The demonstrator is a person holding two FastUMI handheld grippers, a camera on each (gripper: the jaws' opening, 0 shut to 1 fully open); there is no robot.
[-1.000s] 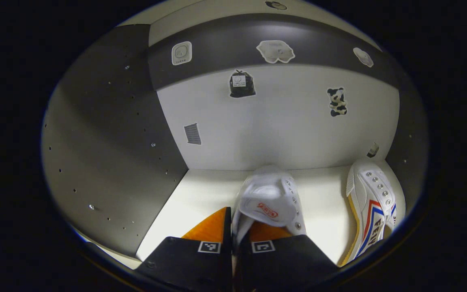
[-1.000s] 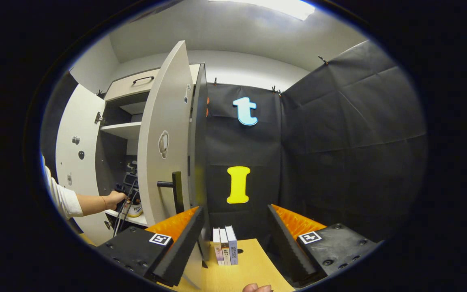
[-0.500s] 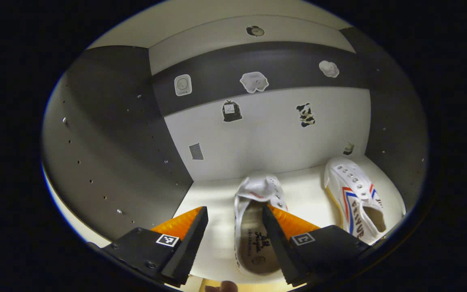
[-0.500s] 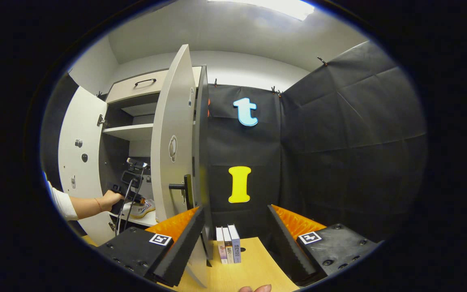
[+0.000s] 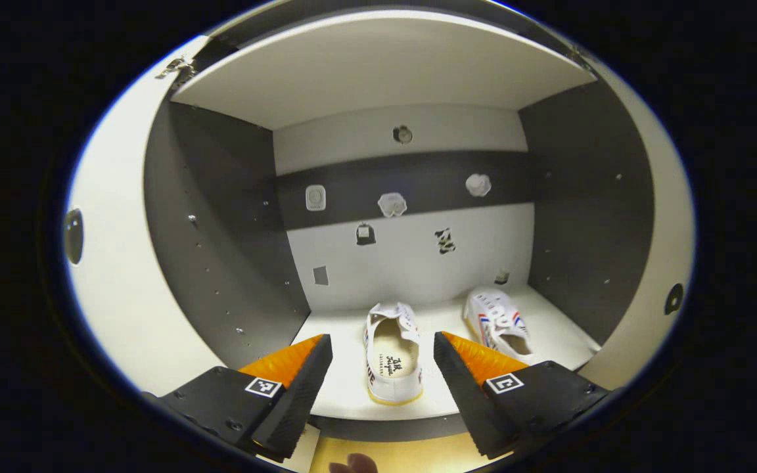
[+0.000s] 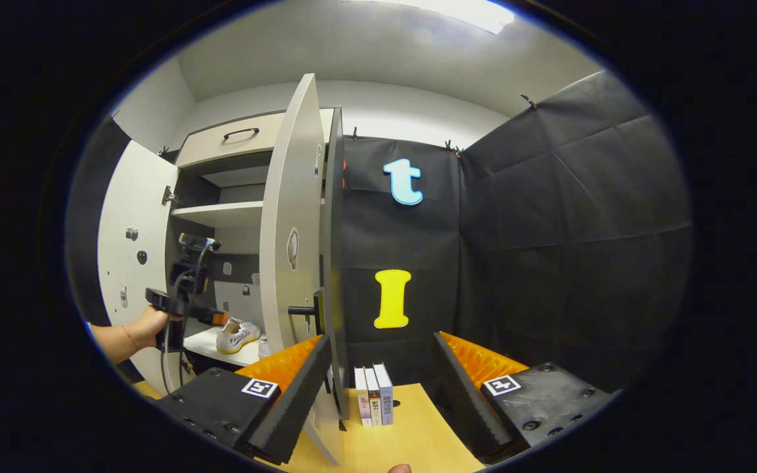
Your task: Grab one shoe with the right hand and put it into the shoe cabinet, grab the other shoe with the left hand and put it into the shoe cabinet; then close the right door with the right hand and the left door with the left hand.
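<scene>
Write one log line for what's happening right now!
shoes: both on cabinet shelf, left shoe, right shoe | left gripper: open, empty | right gripper: open, empty | doors: open

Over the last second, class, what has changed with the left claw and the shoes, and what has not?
The left claw let go of the shoe it was shut on, opened, and drew back out of the shoe cabinet. The other shoe, both doors and the open right claw stayed put.
</scene>
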